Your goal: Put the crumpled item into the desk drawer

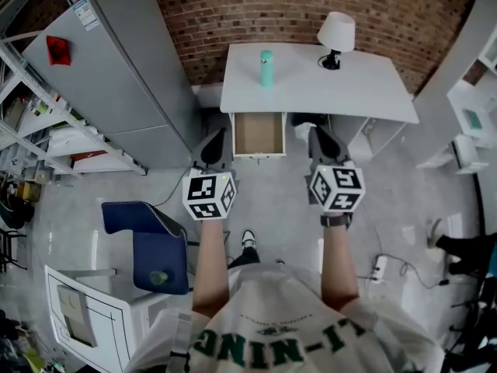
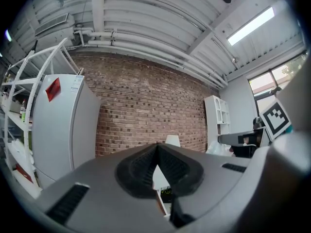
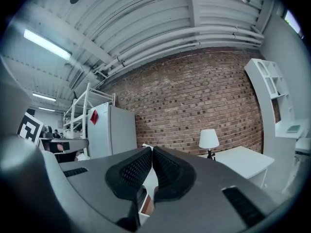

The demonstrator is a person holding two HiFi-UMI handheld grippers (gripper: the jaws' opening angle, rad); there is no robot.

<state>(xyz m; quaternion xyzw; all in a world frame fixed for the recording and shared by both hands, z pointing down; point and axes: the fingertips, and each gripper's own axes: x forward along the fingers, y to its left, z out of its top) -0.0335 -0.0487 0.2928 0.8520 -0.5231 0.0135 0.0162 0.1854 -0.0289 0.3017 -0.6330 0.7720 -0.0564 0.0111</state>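
I am holding the left hand-held gripper [image 1: 213, 148] and the right hand-held gripper [image 1: 326, 142] above the floor, just before the white bench [image 1: 365, 84]. Both are showing jaws pressed together with nothing between them. The open brown-lined desk drawer [image 1: 258, 134] is projecting between them. I cannot tell where the crumpled item is lying.

Desk drawer [image 1: 258, 133]: shallow box with a white front and a tan-brown inside, pulled open. Hangs under the white desk [image 1: 349, 84] at its left end in the head view; the desk stands against the brick wall.
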